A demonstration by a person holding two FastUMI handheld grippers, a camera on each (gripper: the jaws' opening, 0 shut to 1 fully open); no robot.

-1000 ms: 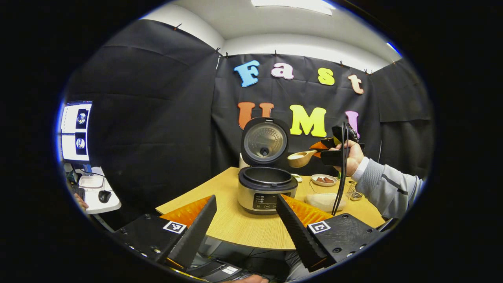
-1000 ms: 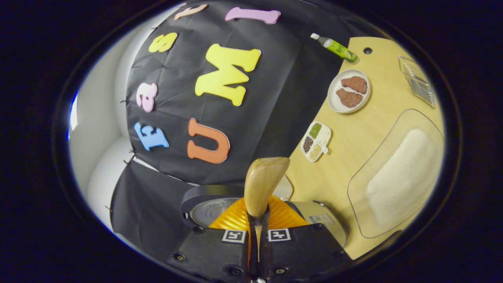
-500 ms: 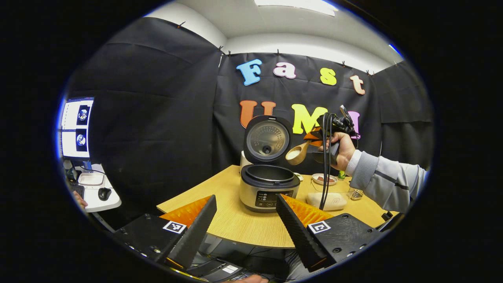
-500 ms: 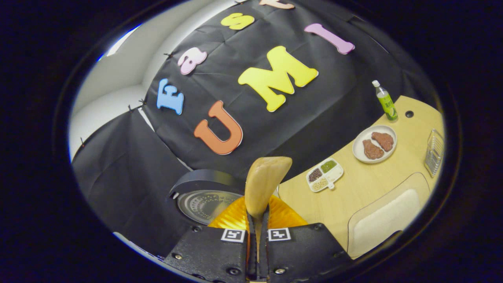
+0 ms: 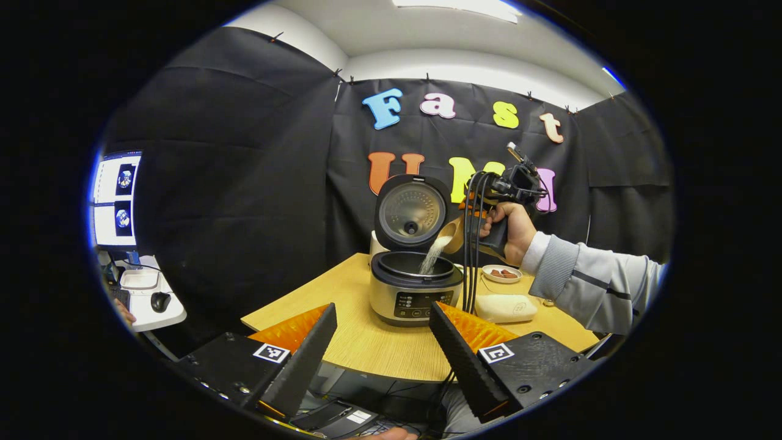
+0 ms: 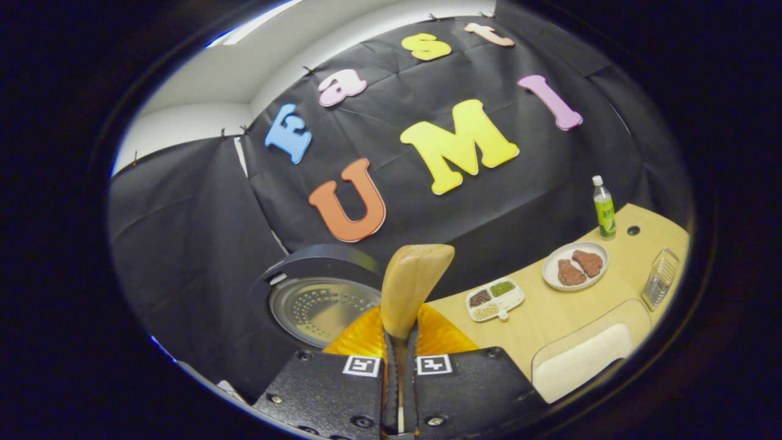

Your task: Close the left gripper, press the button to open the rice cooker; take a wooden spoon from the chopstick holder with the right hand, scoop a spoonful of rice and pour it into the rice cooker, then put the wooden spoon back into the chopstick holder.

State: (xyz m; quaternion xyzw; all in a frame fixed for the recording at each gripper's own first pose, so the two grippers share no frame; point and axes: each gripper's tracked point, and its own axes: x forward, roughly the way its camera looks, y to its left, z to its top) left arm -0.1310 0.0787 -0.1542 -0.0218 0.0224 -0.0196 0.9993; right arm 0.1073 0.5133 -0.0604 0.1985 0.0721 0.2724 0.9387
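Note:
The silver rice cooker (image 5: 415, 296) stands on the wooden table with its lid (image 5: 410, 211) raised; the lid (image 6: 321, 305) also appears in the right gripper view. My right gripper (image 6: 400, 333) is shut on the handle of the wooden spoon (image 6: 412, 281). From the left gripper view, a hand holds that gripper (image 5: 498, 205) above the cooker's right side. The spoon (image 5: 451, 235) is tipped and white rice (image 5: 431, 256) streams into the pot. My left gripper (image 5: 383, 308) stays open near the table's front edge, holding nothing. The see-through chopstick holder (image 6: 660, 278) stands at the far right.
A clear box of rice (image 6: 583, 357) lies to the right of the cooker. Behind it are a divided dish of beans (image 6: 495, 297), a plate with two brown pieces (image 6: 574, 266) and a green bottle (image 6: 603, 208). A side desk with monitors (image 5: 116, 201) is far left.
The right gripper has carried the spoon left to the cooker, risen and tipped it; rice now falls into the pot. The left gripper has hardly moved.

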